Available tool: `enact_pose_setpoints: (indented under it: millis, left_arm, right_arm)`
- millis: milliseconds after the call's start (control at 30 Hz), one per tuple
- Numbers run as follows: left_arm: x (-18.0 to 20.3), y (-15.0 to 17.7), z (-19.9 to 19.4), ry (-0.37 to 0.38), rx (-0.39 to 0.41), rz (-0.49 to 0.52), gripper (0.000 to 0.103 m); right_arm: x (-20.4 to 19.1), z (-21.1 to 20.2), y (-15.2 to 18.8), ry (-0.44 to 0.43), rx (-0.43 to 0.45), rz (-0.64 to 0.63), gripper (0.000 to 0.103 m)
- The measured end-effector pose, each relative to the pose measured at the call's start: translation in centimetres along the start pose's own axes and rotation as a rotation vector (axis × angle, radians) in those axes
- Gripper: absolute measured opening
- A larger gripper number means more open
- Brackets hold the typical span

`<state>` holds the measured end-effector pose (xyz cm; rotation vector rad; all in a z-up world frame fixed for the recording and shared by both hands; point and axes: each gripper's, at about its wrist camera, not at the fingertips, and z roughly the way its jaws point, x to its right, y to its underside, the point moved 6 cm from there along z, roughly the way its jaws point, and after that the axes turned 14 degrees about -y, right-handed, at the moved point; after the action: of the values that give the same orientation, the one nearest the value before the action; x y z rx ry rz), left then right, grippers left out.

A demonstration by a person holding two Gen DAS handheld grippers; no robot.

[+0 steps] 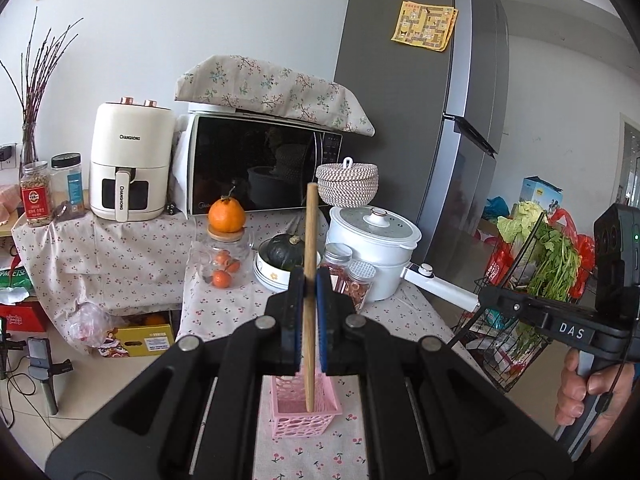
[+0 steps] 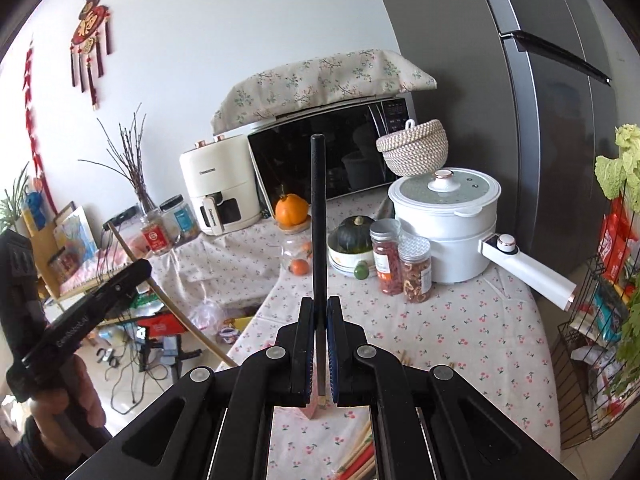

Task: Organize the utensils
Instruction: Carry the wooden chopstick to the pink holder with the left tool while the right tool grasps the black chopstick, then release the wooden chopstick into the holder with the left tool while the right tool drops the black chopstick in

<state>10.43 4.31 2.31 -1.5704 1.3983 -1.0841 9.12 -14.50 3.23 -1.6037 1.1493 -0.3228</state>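
Hand-held gripper (image 1: pixel 311 280) above cherry-print tablecloth (image 1: pixel 320 456), kitchen.

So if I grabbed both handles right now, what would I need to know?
Left gripper: shut on a wooden chopstick, upright, its lower end inside the pink basket.
Right gripper: shut on a black chopstick, upright above the table.
Done: nothing released into the basket yet, as far as visible.
Left: drop both in, then collect the loose chopsticks lying on the cloth.
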Motion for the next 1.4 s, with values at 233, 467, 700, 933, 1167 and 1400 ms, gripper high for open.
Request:
enact_pose_setpoints:
  millis: [233, 467, 700, 933, 1167, 1400]
  left_arm:
    - [1.0, 0.5, 2.7, -0.032, -0.020, 0.049, 0.007]
    - [1.7, 2.7, 6.7, -0.043, -0.155, 0.112, 0.007]
    - [1.7, 4.7, 9.4, -0.035, -0.278, 0.107, 0.007]
    - [1.8, 5.5, 10.8, -0.036, -0.324, 0.086, 0.007]
    - [1.7, 4.9, 10.2, -0.054, -0.294, 0.082, 0.038]
    - [0.9, 4.7, 8.9, -0.044, -0.303, 0.007, 0.065]
  right_arm:
    - [-1.5, 3.1, -1.2, -0.079, 0.031, 0.021, 0.006]
    - [-0.2, 8.1, 0.6, -0.086, -0.061, 0.071, 0.006]
    - [2.2, 12.3, 3.4, -0.094, -0.179, 0.164, 0.006]
    - [3.4, 13.7, 4.2, -0.096, -0.206, 0.208, 0.007]
    - [3.7, 12.0, 3.2, -0.130, -0.163, 0.263, 0.027]
    - [4.7, 7.1, 1.5, -0.127, -0.081, 0.268, 0.042]
